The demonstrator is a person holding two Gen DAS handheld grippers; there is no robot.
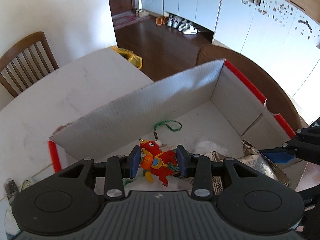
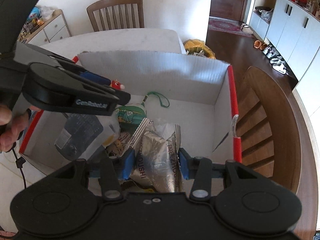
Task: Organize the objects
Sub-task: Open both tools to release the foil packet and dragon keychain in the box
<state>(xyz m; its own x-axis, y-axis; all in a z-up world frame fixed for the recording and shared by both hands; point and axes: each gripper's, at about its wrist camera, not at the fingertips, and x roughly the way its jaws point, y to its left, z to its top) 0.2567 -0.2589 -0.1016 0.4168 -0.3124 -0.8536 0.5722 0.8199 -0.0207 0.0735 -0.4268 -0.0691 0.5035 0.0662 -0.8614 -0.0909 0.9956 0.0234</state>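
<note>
A red toy horse (image 1: 158, 162) hangs over the open white cardboard box (image 1: 140, 116), pinched between the blue pads of my left gripper (image 1: 158, 161). From the right wrist view, the same toy (image 2: 118, 84) peeks out past the left gripper (image 2: 118, 91) above the box's (image 2: 160, 74) left side. My right gripper (image 2: 156, 165) is shut on a crinkled silver foil packet (image 2: 158, 156) low over the box's near end. In the left wrist view that packet (image 1: 258, 160) shows at the right edge, under one of the right gripper's fingers (image 1: 280, 156).
Inside the box lie a green cord charm (image 2: 158, 100), a green patterned pouch (image 2: 130, 116), a clear plastic bottle (image 2: 80, 134) and other packets. Red strips (image 2: 233, 92) edge the box rims. Wooden chairs (image 2: 118, 12) stand behind and right of the table. A yellow bag (image 2: 198, 48) sits on the floor.
</note>
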